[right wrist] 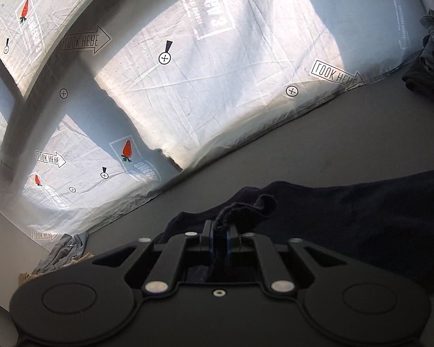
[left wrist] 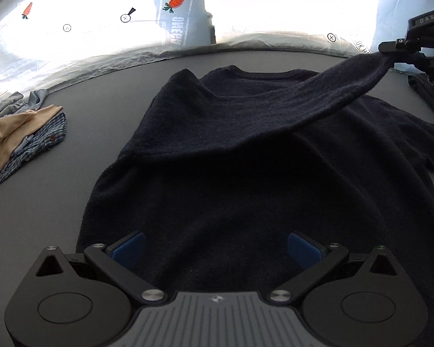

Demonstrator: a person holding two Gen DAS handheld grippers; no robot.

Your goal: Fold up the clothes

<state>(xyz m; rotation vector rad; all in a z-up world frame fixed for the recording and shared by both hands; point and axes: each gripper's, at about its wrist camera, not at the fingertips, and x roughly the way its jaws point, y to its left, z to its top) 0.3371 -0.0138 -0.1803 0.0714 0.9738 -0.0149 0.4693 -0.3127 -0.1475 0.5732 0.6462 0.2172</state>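
Here the dark navy sweater lies spread on the grey table, its collar toward the far edge and its hem near the left gripper. That gripper hovers low over the hem with its blue pads wide apart and nothing between them. The right gripper has its fingers pinched together on the cuff of a sleeve, which it holds raised and stretched diagonally across the chest, from the sweater's left side up toward the far right.

The main risk appears to be the thin grip: only a small bunch of knit pokes out past the fingertips in the right wrist view, so a sharp tug could pull the cuff free and drop the sleeve in a heap. Since the sleeve is taut and the body unpinned, further pulling would likely drag the left shoulder, already humped up, and skew the whole garment. Laying the sleeve down crooked would leave a lumpy fold.

A pile of other clothes sits at the left, well apart; a loose dark garment lies at the far right, near enough that the sleeve might snag it.
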